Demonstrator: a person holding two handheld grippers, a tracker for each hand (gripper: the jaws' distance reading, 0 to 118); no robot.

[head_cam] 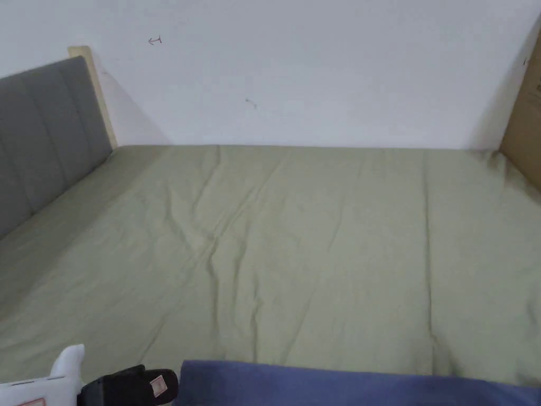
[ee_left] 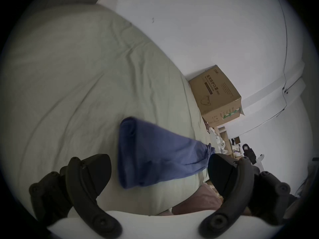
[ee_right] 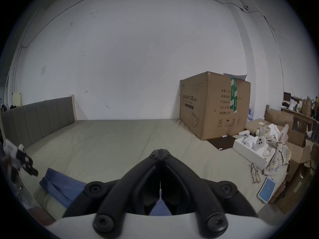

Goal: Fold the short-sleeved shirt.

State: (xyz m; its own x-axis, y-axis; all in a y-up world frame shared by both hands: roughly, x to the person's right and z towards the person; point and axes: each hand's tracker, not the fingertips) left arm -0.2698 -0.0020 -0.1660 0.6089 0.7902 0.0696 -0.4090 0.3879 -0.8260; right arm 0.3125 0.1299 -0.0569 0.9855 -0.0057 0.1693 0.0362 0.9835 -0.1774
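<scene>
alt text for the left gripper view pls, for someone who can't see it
The left gripper, jaws wide open, hovers above a blue shirt lying partly folded on the pale green bed cover. A cardboard box stands beyond the shirt against the white wall.

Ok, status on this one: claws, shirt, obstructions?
Left claw open, beside shirt. Right claw shut, maybe on shirt fabric. Shirt bunched at bed edge. Nothing blocking.

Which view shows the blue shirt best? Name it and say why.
The left gripper view: the blue shirt lies there nearly whole on the bed, a folded band. The head view catches a strip of it along the bottom edge; the right gripper view has it partly behind that tool's jaws.
</scene>
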